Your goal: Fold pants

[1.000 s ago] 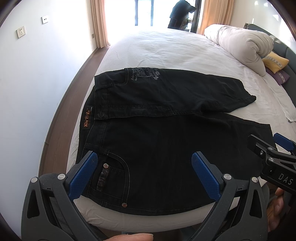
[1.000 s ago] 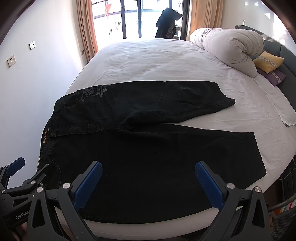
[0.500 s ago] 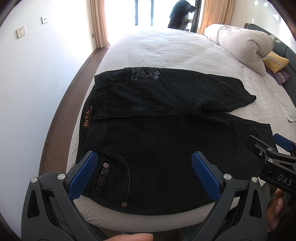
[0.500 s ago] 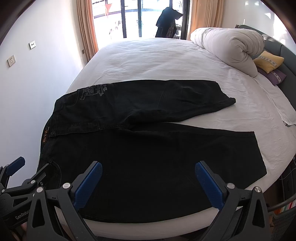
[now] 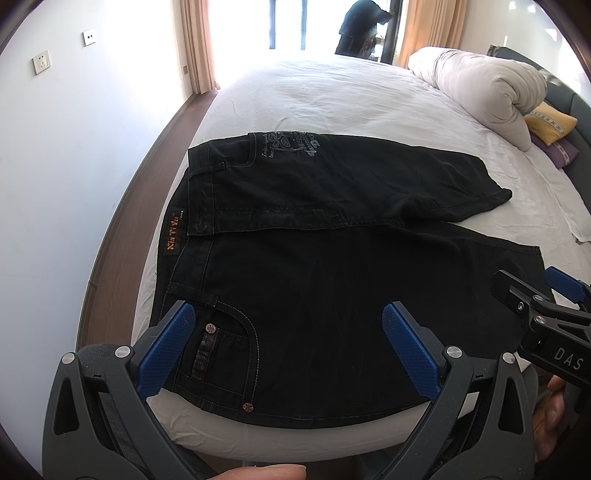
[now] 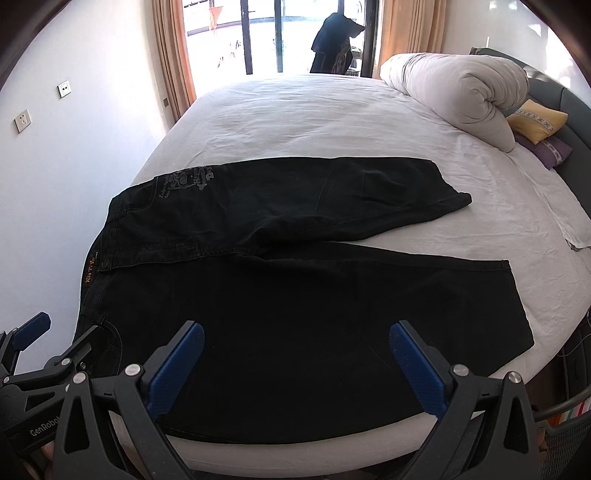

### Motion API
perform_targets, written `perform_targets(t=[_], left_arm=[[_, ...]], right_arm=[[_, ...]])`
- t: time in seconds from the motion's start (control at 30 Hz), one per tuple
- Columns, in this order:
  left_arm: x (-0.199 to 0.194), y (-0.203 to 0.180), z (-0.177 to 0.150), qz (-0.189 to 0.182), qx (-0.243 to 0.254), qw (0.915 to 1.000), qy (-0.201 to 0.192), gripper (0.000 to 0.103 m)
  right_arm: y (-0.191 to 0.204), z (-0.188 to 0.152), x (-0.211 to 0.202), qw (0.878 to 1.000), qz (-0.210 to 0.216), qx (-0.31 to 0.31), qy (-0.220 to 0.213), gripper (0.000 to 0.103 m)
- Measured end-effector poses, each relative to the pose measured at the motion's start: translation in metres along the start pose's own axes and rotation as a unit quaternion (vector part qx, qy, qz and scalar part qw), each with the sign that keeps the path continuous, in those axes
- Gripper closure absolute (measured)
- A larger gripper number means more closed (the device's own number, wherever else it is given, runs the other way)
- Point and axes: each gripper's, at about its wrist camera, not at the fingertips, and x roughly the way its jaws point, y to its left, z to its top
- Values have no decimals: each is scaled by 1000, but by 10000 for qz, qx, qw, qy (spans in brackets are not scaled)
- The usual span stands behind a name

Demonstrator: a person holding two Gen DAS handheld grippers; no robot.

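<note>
Black jeans lie flat on the white bed, waistband to the left, legs to the right; the far half is turned over and shows a printed back pocket. They also show in the right wrist view. My left gripper is open and empty, hovering above the front pocket at the near edge. My right gripper is open and empty above the near leg. Each gripper shows at the edge of the other's view.
A rolled white duvet and a yellow pillow lie at the bed's far right. A white wall with sockets runs along the left. A window with curtains stands behind. A basket sits at lower right.
</note>
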Motion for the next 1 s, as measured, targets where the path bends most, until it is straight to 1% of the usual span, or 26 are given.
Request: perform_targets(t=[0.4, 0.5, 0.63, 0.7, 0.8, 0.83, 0.87, 0.9, 0.97, 1.0], left_arm=[[4, -1, -12, 5, -3, 10000, 38, 0], [7, 1, -7, 24, -35, 10000, 60, 0], [12, 5, -2, -4, 105, 9999, -25, 0], [14, 13, 8, -127, 161, 9997, -134, 0], [27, 30, 38, -322, 402, 9983, -259, 0], [37, 37, 55, -526, 596, 9965, -241, 0], [46, 41, 68, -643, 704, 9953, -182, 0], [54, 46, 82, -677, 780, 9946, -117, 0], [76, 54, 117, -374, 1121, 9929, -105, 0], [83, 56, 128, -333, 1263, 9914, -90, 0]], right_arm=[[-2, 0, 6, 10000, 37, 17, 88, 0], [-3, 1, 8, 9999, 47, 28, 114, 0], [-6, 3, 12, 9998, 106, -4, 154, 0], [-11, 7, 15, 9995, 268, -63, 153, 0], [-19, 17, 19, 9975, 652, -276, 85, 0], [-23, 23, 20, 9958, 826, -399, 28, 0], [-28, 30, 23, 9940, 965, -511, -23, 0], [-32, 37, 24, 9927, 1047, -594, -78, 0], [-39, 50, 28, 9899, 1192, -741, -190, 0], [-44, 61, 32, 9881, 1263, -844, -251, 0]])
